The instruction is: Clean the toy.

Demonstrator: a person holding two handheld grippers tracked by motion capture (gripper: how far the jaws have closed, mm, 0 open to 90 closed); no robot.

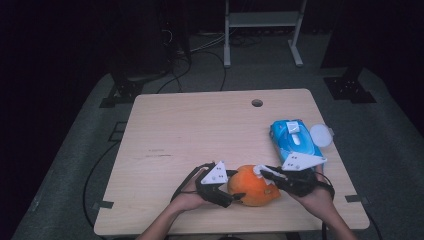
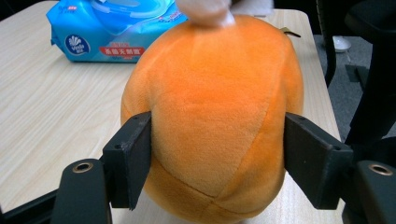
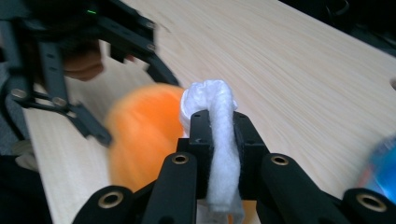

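An orange plush ball (image 1: 251, 185) is seen near the front edge of the wooden table (image 1: 200, 135), between the two hand-held tools; in the high view the left gripper (image 1: 223, 189) is placed at its left side and the right gripper (image 1: 267, 176) at its right side. In the left gripper view the ball (image 2: 215, 116) is flanked by the two black jaws, which are spread about as wide as the ball; the pads are laid against its sides or just beside them, and it cannot be told whether the plush is really pressed, since no dent is seen. In the right gripper view the jaws of the right gripper (image 3: 219, 135) are closed tightly on a white wipe (image 3: 219, 140), which is bunched above the pads and hangs down below them; the bunched end is held at the top of the ball (image 3: 140, 140), which is blurred there. Behind the right gripper a blue pack of wet wipes (image 1: 295, 138) is lying on the table, well apart from the ball, and a round white lid (image 1: 321, 135) is lying just beside the pack, at the right table edge; a small round hole (image 1: 257, 103) is seen near the far edge. The way around the ball is taken by the two grippers and by the hands behind them; the rest of the table surface is bare wood.
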